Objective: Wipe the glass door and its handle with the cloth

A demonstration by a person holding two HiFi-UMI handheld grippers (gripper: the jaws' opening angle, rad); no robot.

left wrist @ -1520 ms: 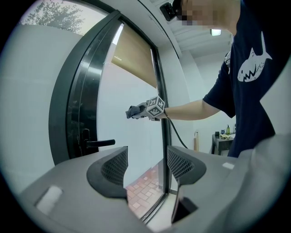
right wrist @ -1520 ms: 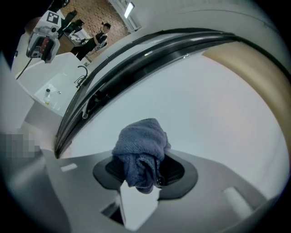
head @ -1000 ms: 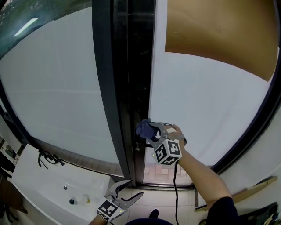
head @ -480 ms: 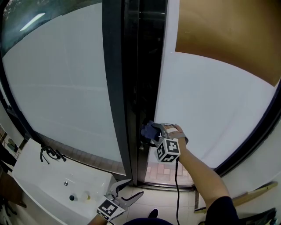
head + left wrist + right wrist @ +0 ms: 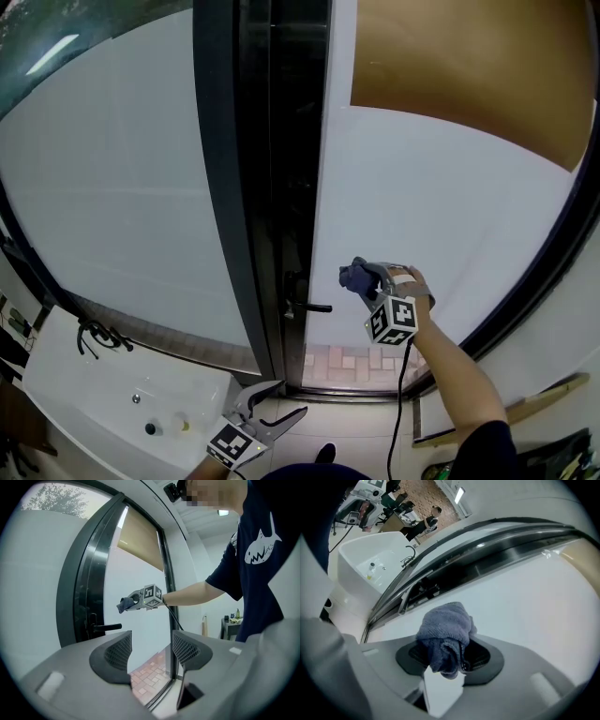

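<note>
The right gripper point(image 5: 447, 656) is clamped on one bunched blue cloth point(image 5: 356, 277), held at the lower part of the frosted glass door point(image 5: 441, 225), near its left edge. No view shows whether the cloth touches the glass. Just left of the cloth, the single black handle point(image 5: 311, 307) sticks out from the door's left edge, standing between the cloth and the dark frame point(image 5: 225, 187). A brown blind point(image 5: 469, 66) covers the door's top right corner, and brick paving point(image 5: 352, 361) shows through along its bottom edge. A white sink point(image 5: 84, 412) with one black tap point(image 5: 98, 336) stands below the fixed pane to the left of the frame.

The left gripper point(image 5: 151, 648) hangs low, well apart from the door, its jaws apart with nothing between them.

Half a second ago the cloth sat on the handle, against the frame side. Now it has moved right onto the glass, and the handle's lever is uncovered. The left gripper has kept its place.

Counted: two grippers, one cloth, one handle, one door.
</note>
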